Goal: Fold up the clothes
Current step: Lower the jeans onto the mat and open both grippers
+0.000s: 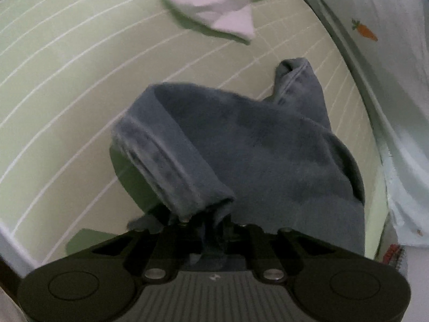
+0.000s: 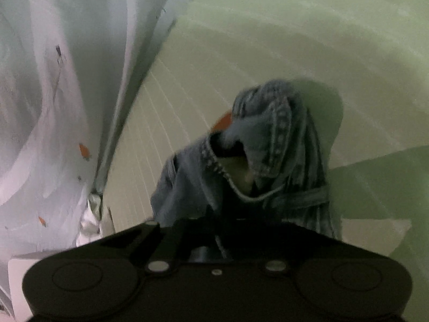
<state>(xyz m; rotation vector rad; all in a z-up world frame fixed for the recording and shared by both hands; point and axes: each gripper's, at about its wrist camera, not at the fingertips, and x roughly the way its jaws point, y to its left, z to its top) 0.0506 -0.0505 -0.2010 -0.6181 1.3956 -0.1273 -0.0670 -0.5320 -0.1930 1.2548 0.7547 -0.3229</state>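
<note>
A soft, fuzzy grey fleece garment [image 1: 254, 145] with stitched hems lies on a matt pale green mat [image 1: 67, 86] printed with thin white grid lines. A smooth white cloth [image 1: 214, 2] rests farther off. The left gripper [image 1: 211, 222] is matt black plastic with shiny metal bolts. A thin white carrot-print sheet [image 2: 40, 107] hangs wrinkled.

Two garments show in the left wrist view — one grey-blue fleece garment [image 1: 257, 145] at centre and one pale pink garment [image 1: 217, 2] at the top. The right wrist view shows one blue garment [image 2: 270, 147] at centre. One carrot-print sheet [image 2: 53, 107] — four orange carrots counted on it there.
</note>
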